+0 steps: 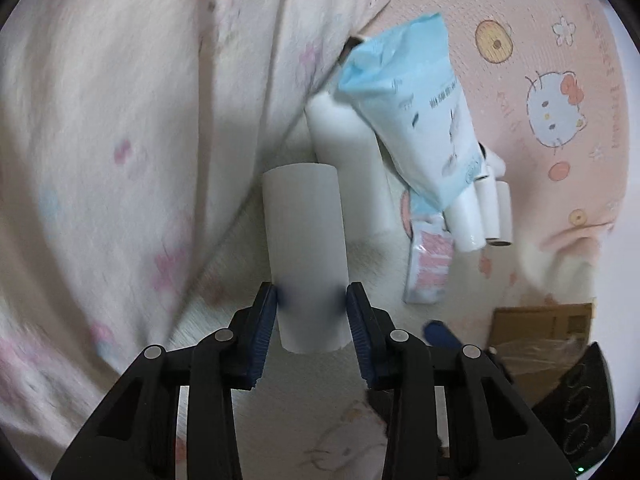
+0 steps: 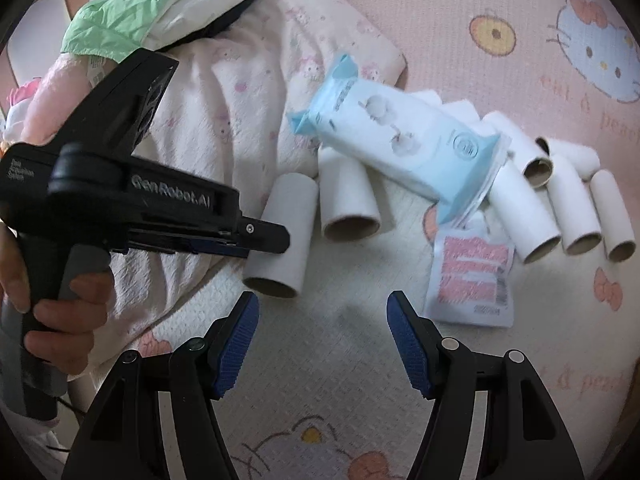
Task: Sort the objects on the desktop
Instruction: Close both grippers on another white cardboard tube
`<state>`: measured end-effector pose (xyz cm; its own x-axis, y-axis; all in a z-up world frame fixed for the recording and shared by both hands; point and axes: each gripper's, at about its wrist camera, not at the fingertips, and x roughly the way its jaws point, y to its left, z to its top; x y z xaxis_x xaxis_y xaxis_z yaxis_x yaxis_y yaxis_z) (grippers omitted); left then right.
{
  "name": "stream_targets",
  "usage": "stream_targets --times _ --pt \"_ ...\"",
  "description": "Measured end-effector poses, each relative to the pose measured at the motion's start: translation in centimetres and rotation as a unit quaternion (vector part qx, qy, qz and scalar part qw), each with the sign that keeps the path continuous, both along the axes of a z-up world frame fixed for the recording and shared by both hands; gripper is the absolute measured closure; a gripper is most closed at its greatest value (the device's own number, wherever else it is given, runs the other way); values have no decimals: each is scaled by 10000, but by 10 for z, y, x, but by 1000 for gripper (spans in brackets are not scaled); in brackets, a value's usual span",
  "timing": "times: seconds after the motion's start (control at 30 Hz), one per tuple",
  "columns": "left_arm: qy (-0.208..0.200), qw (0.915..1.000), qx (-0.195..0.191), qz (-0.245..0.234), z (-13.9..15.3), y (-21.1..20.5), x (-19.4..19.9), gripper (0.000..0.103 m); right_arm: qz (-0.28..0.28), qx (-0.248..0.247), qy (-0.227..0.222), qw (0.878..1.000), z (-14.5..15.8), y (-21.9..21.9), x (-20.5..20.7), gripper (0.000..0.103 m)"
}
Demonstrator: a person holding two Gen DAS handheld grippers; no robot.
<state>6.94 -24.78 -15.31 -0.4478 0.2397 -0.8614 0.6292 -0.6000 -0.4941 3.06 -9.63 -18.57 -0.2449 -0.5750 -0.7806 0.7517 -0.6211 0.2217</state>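
Left gripper (image 1: 312,300) jaws clamp cardboard tube (image 1: 306,256), motion-blurred; right gripper (image 2: 322,312) jaws open, empty.

White cardboard tubes lie scattered on a pink cartoon-print mat. One tube (image 2: 282,234) lies at 9 o'clock of the spread, its open end toward the camera, with a second tube (image 2: 350,200) just beside it at 3 o'clock. A blue-and-white wipes pack (image 2: 400,140) rests tilted across several tubes. Four more tubes (image 2: 568,200) fan out at 3 o'clock. A small pink-and-white packet (image 2: 472,280) lies flat at 6 o'clock of the pack.
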Motion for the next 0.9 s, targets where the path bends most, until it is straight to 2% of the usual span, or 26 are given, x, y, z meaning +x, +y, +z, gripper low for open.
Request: stream_targets --times 0.3,0.47,0.53,0.57,0.7,0.9 --pt "225 9982 516 -201 -11 25 0 63 138 15 -170 9998 -12 -1 7 38" --pt "290 9970 601 -401 -15 42 -5 63 69 126 -337 9993 -20 3 6 39" --pt "304 9974 472 -447 -13 45 -7 63 -9 171 -350 9992 -23 6 4 58" --pt "317 9972 432 -515 -13 46 -9 63 -35 212 -402 9990 -26 8 2 60" --pt "354 9970 420 -550 -14 46 -15 58 -177 28 -636 9978 -27 16 -5 60" --pt "404 9978 447 -285 -22 23 -23 55 -150 151 -705 9973 -32 20 -6 61"
